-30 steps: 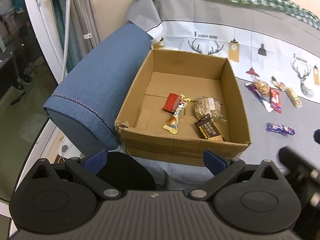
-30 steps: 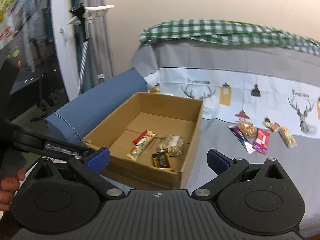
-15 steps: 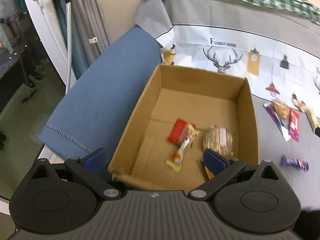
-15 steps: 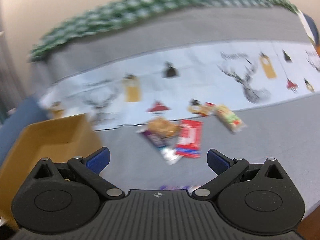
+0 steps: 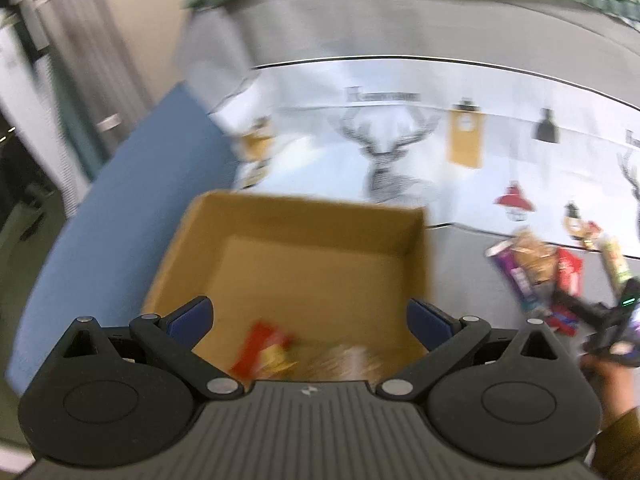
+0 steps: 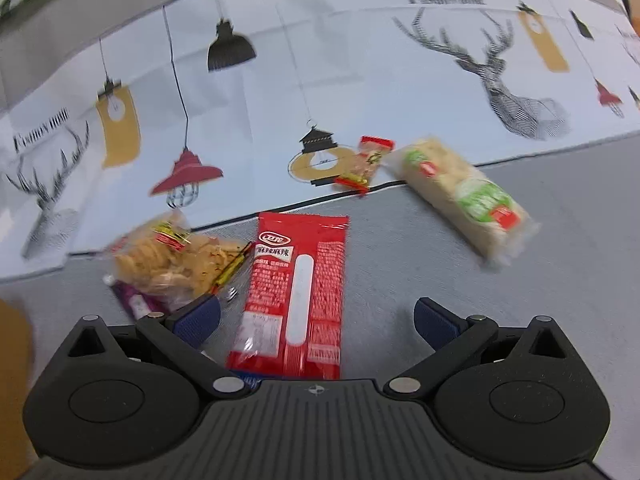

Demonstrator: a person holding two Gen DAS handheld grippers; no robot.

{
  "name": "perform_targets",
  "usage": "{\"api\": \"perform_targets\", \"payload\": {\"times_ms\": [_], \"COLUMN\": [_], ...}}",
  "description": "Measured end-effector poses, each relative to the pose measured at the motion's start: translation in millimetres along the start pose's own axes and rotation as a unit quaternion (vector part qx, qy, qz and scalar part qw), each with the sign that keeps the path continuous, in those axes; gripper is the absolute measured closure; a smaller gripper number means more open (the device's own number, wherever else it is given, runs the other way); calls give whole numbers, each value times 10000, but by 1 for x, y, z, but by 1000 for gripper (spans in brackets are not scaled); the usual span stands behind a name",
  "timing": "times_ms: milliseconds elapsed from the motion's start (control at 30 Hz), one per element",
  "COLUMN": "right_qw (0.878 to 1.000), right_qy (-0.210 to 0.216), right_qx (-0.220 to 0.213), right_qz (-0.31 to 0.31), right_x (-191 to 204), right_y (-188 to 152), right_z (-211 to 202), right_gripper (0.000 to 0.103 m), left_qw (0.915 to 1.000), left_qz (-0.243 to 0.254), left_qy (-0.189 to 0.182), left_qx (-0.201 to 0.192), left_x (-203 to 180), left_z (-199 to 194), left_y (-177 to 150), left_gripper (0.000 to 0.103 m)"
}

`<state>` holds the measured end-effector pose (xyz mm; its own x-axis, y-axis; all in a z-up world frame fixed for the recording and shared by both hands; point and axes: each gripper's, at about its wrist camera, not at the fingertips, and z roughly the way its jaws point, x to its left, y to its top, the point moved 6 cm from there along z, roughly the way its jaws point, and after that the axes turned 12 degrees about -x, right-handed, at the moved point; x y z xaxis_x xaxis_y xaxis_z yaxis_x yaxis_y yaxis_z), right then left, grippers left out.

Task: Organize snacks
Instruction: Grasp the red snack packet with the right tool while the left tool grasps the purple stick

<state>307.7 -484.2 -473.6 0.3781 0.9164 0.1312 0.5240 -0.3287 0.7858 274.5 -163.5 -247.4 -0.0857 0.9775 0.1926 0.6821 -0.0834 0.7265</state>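
- My right gripper [image 6: 316, 314] has its jaws spread wide and holds nothing; it hangs low over the grey cloth [image 6: 520, 280], with the red sachet [image 6: 298, 292] lying flat between the two blue pads.
- Just beside the near-left pad lies a clear bag of yellow crisps [image 6: 176, 258], resting on a purple wrapper [image 6: 134, 300] that pokes out beneath it.
- Farther out to the right I see a long pale bar with green labels [image 6: 466, 196], tilted, and near its far end a small red-topped packet [image 6: 366, 160] on the printed deer-and-lamp cloth [image 6: 280, 80].
- My left gripper [image 5: 310, 316] is also wide open and empty, hovering over the cardboard box [image 5: 288, 216].
- Inside the box, near its front, sit a red packet [image 5: 260, 346] and blurred snacks I cannot make out.
- A blue cushion [image 5: 120, 216] lies against the box's left side.
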Motion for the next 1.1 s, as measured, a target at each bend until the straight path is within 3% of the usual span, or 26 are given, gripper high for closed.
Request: {"api": "perform_targets", "payload": {"times_ms": [100, 133, 167, 233, 400, 533, 600, 667, 767, 833, 933, 1033, 1100], "right_qw": [9988, 9984, 9987, 9994, 9988, 9981, 9986, 9989, 9989, 9982, 9967, 9968, 9964], "right_qy": [-220, -197, -106, -121, -379, -439, -453, -442, -368, -416, -727, -757, -786], "right_qx": [-180, -241, -286, -251, -152, -194, -187, -166, -154, -154, -109, -112, -133], "right_qz": [-389, -478, -401, -207, 267, 383, 174, -10, -248, -409, -334, -235, -281], "right_x": [1, -1, -5, -19, -67, -85, -81, -78, -72, -69, -79, -84, -82], "right_y": [-5, -2, 2, 8, 20, 19, 16, 14, 11, 10, 11, 12, 11], "right_z": [15, 16, 16, 15, 4, 0, -1, 0, 2, 3, 5, 5, 5], "right_gripper": [8, 26, 50, 53, 53, 52, 48, 37, 27, 23, 14, 13, 14], "left_qw": [9997, 9994, 9986, 9962, 9852, 9744, 9736, 9747, 9627, 9702, 9713, 9746, 9785], "left_qz": [36, -26, -107, -219, -28, 99, 90, 34, -325, -365, -161, -16, 55], "left_qy": [-252, -341, -505, -773, -1474, -1664, -1611, -1457, -1558, -1350, -1280, -1248, -1215], "left_qx": [24, 91, 153, 341, 880, 1507, 1617, 1694, 2190, 1981, 1997, 1857, 1664], "left_x": [-44, -58, -72, -101, -182, -234, -252, -260, -267, -268, -270, -274, -271], "left_z": [25, 34, 42, 55, 91, 138, 160, 181, 212, 215, 221, 220, 214], "left_y": [9, 9, 8, 5, -18, -47, -57, -64, -73, -65, -65, -68, -69], "left_gripper": [0, 0, 0, 0, 0, 0, 0, 0, 0, 0, 0, 0, 8]}}
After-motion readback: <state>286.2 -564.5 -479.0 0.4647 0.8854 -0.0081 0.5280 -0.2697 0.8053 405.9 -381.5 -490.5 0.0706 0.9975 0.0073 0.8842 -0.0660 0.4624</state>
